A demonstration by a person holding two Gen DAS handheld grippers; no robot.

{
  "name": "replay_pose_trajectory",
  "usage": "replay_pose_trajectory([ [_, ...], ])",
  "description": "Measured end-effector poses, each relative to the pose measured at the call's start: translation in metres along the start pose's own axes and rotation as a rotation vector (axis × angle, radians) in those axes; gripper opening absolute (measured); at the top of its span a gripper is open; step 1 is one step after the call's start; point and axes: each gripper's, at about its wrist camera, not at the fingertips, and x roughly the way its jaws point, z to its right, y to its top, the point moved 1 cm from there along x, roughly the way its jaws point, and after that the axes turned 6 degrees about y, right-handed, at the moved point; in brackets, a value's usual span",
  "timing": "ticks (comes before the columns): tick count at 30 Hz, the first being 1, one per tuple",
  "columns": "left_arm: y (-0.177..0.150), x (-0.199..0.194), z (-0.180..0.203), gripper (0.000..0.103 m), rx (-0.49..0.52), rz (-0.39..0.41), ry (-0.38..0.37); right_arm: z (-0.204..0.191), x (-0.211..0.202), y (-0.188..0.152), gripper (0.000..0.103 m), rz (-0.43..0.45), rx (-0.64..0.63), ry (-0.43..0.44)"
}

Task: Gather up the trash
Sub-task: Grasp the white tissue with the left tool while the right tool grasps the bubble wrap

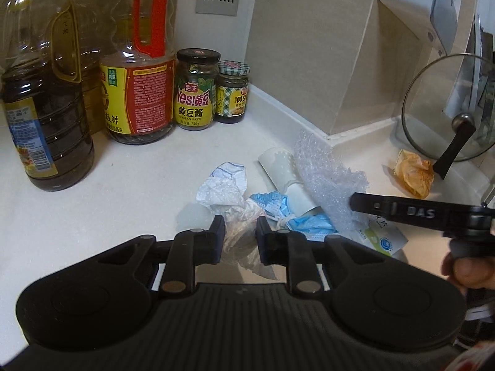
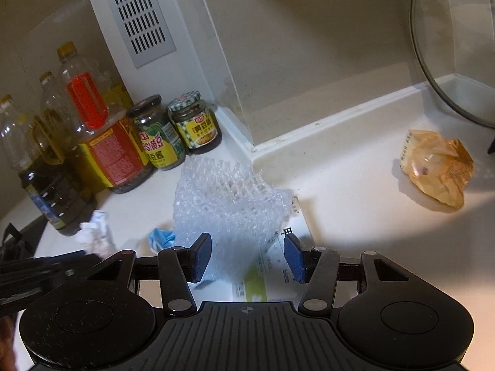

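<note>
On white countertop (image 1: pixel 123 185), beside the two sauce jars: a small heap of trash. Left gripper (image 1: pixel 239 235) clamped on a crumpled clear plastic wrapper (image 1: pixel 238 232), pads pressing both its sides, the wad bulging out toward crumpled white paper (image 1: pixel 221 182) just ahead. Right gripper (image 2: pixel 247 256) half open, straddling a sheet of white foam netting (image 2: pixel 229 198) that stands between its blue pads (image 2: pixel 202 256), touching neither for certain; a green-and-white printed carton (image 2: pixel 266 275) flat beneath.

Right of the jars, within the heap: one blue face mask (image 1: pixel 297 219), one rolled white paper tube (image 1: pixel 278 167), both partly under the netting. Farther right of the jars, well apart from the heap: one crumpled orange snack packet (image 2: pixel 436 167), near a glass pot lid (image 1: pixel 448 114) leaning at the wall.

Counted: two jars, soybean paste (image 1: pixel 195 89) and a smaller checked-lid jar (image 1: pixel 232 91), touching or nearly so. Left of the jars: at least three oil bottles (image 1: pixel 139 61), the nearest with a red handle.
</note>
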Motion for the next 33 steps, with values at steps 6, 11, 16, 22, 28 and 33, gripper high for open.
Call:
replay_pose_trajectory([
  [6, -0.004, -0.007, -0.005, 0.019, -0.019, -0.004, -0.004, -0.006, 0.011, -0.003, 0.040, -0.010, -0.045, -0.018],
  [11, -0.007, -0.012, -0.008, 0.019, -0.025, -0.002, -0.005, -0.012, 0.006, -0.007, 0.009, 0.016, -0.068, -0.040],
  [16, -0.011, -0.021, -0.009, 0.019, -0.023, 0.007, -0.015, -0.015, -0.014, -0.007, 0.008, 0.055, -0.056, -0.046],
  [22, -0.019, -0.037, -0.007, 0.019, -0.013, 0.018, -0.048, -0.021, -0.050, -0.014, 0.008, 0.092, -0.025, -0.067],
  [28, -0.034, -0.057, -0.005, 0.019, 0.004, 0.023, -0.096, -0.031, -0.092, -0.029, 0.008, 0.126, -0.009, -0.090],
  [33, -0.049, -0.076, -0.005, 0.019, 0.021, 0.022, -0.134, -0.045, -0.127, -0.046, 0.008, 0.141, -0.008, -0.099],
])
